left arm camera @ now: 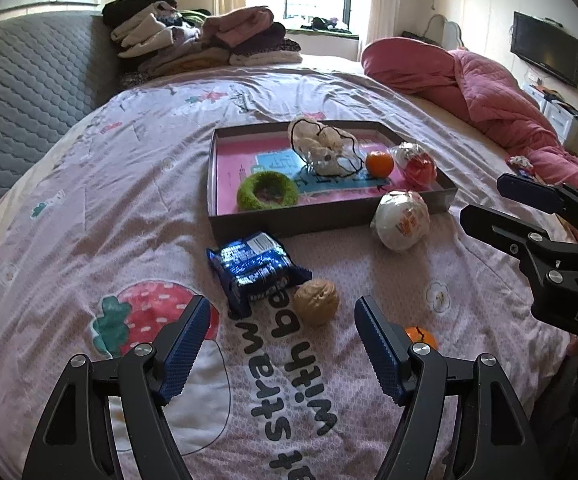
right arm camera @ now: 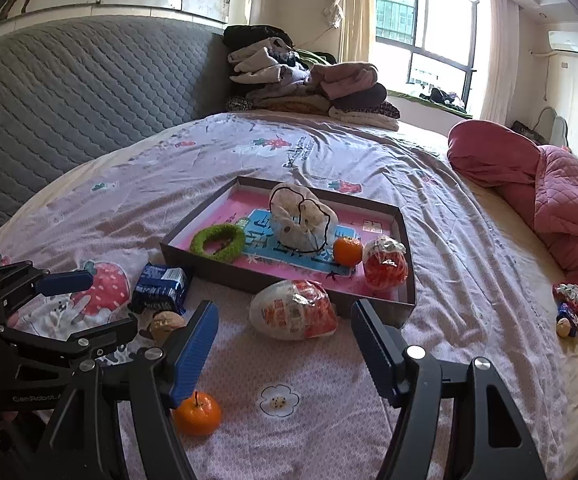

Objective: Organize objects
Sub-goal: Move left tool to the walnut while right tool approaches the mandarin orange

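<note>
On the pink printed bedspread, I see a shallow dark cardboard tray holding a fuzzy green ring, a cream drawstring pouch, a small orange and a wrapped egg. Just near of its rim lie a foil-wrapped white egg, long axis running left-right, a blue crinkled snack packet, a brown walnut and a second orange. My left tool gapes wide, empty, above the walnut. My right tool likewise stands wide and grips nothing.
</note>
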Demonstrator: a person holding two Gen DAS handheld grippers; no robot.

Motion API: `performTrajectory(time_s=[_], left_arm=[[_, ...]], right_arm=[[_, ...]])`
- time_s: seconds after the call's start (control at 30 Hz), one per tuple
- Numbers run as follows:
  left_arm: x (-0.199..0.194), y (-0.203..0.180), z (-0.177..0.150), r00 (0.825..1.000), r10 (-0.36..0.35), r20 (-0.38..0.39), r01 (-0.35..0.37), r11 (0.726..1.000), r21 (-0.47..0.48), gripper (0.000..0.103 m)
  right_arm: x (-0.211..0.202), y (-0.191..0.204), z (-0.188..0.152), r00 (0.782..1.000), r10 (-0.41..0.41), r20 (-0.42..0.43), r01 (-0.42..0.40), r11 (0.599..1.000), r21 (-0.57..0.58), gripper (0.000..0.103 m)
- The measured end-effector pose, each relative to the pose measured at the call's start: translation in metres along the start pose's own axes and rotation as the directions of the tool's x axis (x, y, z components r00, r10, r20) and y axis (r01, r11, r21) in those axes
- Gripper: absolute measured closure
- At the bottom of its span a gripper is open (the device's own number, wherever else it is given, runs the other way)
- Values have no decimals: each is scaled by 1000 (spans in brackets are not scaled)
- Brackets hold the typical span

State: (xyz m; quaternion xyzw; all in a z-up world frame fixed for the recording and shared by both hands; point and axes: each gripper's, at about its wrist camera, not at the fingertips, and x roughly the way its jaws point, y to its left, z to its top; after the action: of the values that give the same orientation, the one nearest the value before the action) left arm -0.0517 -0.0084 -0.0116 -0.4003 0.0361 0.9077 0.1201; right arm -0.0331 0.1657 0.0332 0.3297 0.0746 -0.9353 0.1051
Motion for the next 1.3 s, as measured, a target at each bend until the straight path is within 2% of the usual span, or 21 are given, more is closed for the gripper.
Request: performTrajectory(time_s=[0.37,0.73,1.3], left_arm=[[11,-3,-6,998,-32,-49,33,999,7,27],[20,-2,-9,996,-20,-83,21,1000,7,27],[33,-2,-4,996,-47,-81,43,998,-48,27]], right_arm=[[10,10,-21,997,23,-68,-25,999,-28,35],[14,22,-43,989,59,-132,-67,996,-56,35],[16,40,-62,978,96,-187,-116,989,-94,35]])
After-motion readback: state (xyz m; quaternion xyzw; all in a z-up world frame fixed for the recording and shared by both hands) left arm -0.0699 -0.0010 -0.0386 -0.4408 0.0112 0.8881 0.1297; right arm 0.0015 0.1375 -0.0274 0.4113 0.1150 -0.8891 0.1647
